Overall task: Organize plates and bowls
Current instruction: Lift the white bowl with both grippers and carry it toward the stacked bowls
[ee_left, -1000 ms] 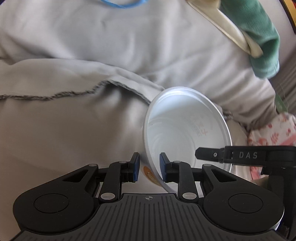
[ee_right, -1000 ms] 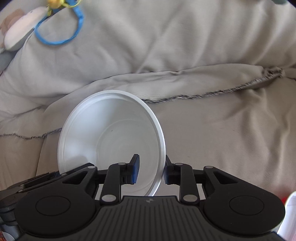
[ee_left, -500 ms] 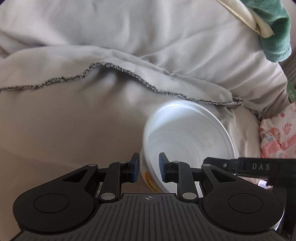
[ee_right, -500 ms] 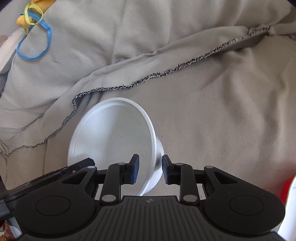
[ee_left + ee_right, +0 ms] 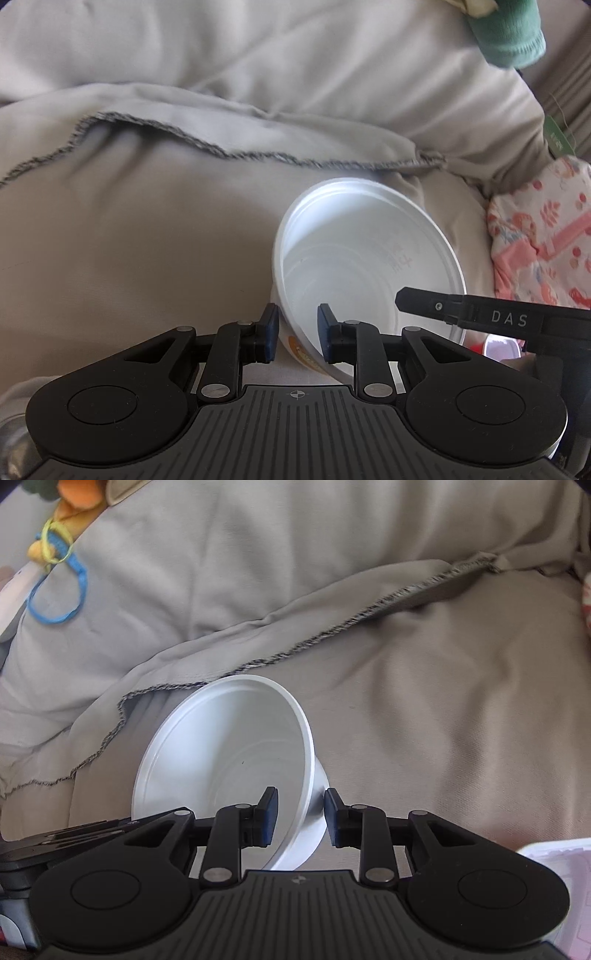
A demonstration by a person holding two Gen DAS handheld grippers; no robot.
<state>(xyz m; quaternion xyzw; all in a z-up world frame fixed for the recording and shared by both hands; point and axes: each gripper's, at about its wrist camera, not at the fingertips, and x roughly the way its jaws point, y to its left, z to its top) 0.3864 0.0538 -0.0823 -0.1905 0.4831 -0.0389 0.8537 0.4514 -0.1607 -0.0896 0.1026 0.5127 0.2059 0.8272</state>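
A white plastic bowl [image 5: 351, 266] with an orange print low on its outside hangs tilted just above a beige cushion. My left gripper [image 5: 295, 328] is shut on the bowl's left wall, one pad inside and one outside. In the right wrist view the same bowl [image 5: 229, 746] opens toward the camera. My right gripper [image 5: 299, 812] is shut on the opposite wall. The right gripper's black finger [image 5: 480, 314] crosses the bowl's right rim, and the left gripper's body [image 5: 92, 830] shows at lower left.
A beige cover with a dark stitched hem [image 5: 229, 151] drapes over the cushions. A green cloth [image 5: 509, 33] and pink patterned fabric [image 5: 543, 236] lie at the right. A blue loop [image 5: 55, 602] and an orange toy [image 5: 74, 502] sit far left. A white container [image 5: 554, 871] is at lower right.
Both grippers have carried the bowl down and across toward the seat cushion. The stitched hem now lies above the bowl. The bowl tilts more in the right wrist view.
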